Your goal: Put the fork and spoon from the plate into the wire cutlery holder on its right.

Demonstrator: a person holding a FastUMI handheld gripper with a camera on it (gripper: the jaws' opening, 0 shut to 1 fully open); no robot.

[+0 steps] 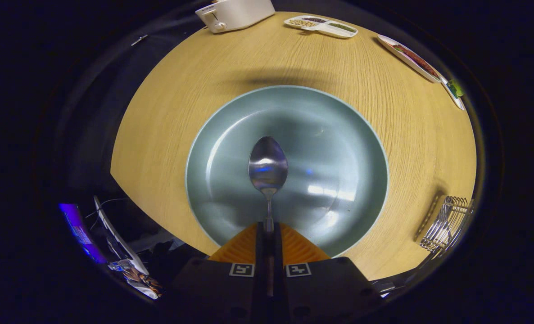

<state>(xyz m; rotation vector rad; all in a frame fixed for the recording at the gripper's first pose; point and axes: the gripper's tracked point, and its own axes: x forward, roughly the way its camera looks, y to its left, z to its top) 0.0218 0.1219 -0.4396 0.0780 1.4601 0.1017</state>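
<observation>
My gripper [269,229] is shut on the handle of a metal spoon [268,165]. The spoon's bowl points forward, held above the grey-green plate [348,135] that lies on the round wooden table. Nothing else lies in the plate. To the right of the plate, near the table's edge, stands the wire cutlery holder [456,211], with the tines of a fork [436,231] sticking out of it.
A white toaster [233,13] stands at the far edge of the wooden table [159,135]. Beyond the plate on the right are a white divided snack tray [323,24] and a long white dish [411,57] with food.
</observation>
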